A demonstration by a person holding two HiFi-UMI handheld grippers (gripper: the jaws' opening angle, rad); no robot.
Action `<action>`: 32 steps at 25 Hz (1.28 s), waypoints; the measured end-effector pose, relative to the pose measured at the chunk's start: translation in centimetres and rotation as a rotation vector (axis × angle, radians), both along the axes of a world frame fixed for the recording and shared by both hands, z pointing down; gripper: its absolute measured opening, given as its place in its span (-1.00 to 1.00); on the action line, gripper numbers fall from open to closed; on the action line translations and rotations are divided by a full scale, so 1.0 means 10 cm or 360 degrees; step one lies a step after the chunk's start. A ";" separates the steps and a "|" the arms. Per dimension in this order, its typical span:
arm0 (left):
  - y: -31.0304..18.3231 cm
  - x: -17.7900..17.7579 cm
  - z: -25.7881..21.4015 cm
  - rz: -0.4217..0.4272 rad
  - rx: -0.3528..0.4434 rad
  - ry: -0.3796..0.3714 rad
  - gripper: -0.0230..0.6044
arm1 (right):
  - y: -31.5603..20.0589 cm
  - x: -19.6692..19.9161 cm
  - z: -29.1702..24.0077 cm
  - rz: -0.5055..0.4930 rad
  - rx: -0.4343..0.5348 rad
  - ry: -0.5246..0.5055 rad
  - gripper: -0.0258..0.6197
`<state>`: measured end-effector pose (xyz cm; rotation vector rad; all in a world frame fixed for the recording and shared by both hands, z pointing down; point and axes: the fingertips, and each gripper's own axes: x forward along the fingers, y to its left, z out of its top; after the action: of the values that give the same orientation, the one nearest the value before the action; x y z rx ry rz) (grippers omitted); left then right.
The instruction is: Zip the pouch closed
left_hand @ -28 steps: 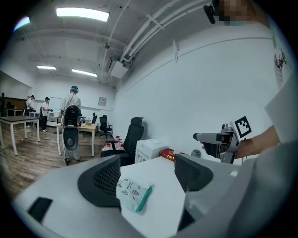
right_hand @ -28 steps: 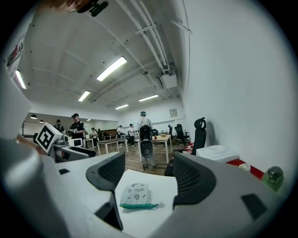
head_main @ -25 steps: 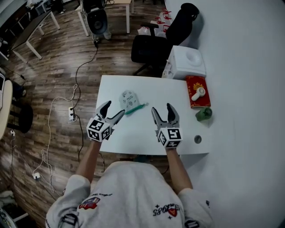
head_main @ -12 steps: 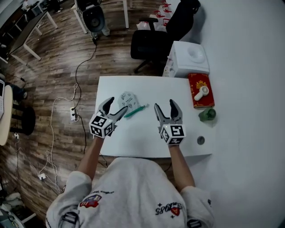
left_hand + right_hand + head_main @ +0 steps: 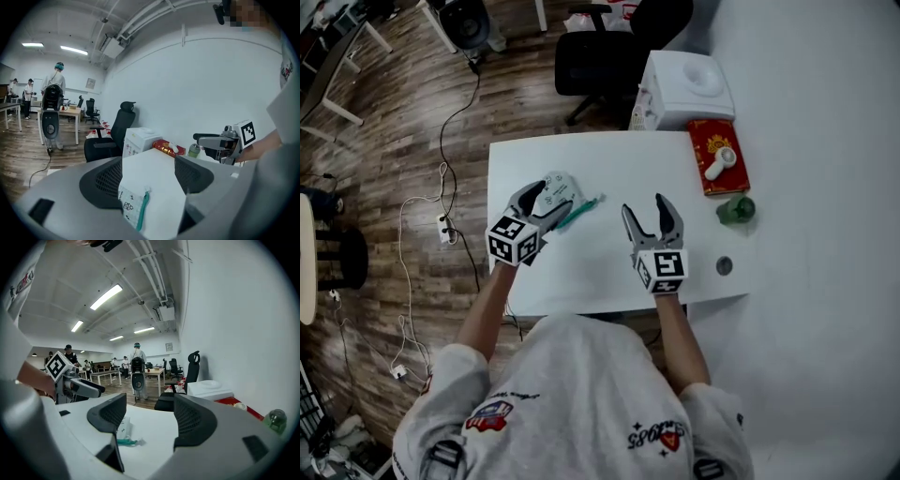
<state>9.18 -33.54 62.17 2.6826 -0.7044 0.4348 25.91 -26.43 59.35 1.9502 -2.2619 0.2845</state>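
Small white printed pouch (image 5: 557,190) flat on the white table (image 5: 609,164), left of the middle, teal zipper band (image 5: 581,212) trailing off to the right. Length of zip already closed: not readable from here. Slider's place likewise.

Closest to it, the left gripper (image 5: 547,203). A second back, short of the pouch at the near left. Now carried forward and lower, spread jaws framing the pouch's near edge. In the left gripper view, pouch and teal band lying on the table between the two ribbed pads (image 5: 101,180), nearer the left one. Jaws slack and apart, pinching nothing yet.

Further right, the right gripper (image 5: 646,208). Jaws as wide as before and empty, poised over bare table just right of the band's free end. Shifted only a little since.

For the task: approach nearly over, no grip taken, zipping not begun. Likely next, clamping the pouch body with the left as an anchor, then bringing the right onto the slider and drawing it along the band. A small target, easy to miss, and a light pouch apt to slide on the smooth top.

Well apart from the work, past the table's far right corner, a white box (image 5: 684,89). At the right side, a red box (image 5: 703,178) with a small white item (image 5: 719,169) on top, and a green bottle (image 5: 736,210) just beside it.
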 end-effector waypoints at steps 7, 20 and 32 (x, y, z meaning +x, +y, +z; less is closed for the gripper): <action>0.01 0.43 0.47 0.0214 -0.0196 -0.0105 0.10 | 0.21 0.16 0.34 0.0088 -0.0111 -0.0012 0.02; -0.05 1.05 1.51 0.0305 -0.0614 -0.0305 -0.04 | 0.65 0.48 0.82 0.0239 -0.0276 -0.0012 0.03; -0.27 1.35 2.08 0.0115 -0.0957 -0.0452 -0.28 | 0.82 0.73 0.95 0.0362 -0.0308 -0.0033 0.03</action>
<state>22.66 -36.26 82.95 2.1004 -0.4522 0.8992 33.19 -18.18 68.85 2.1071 -1.9409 0.5299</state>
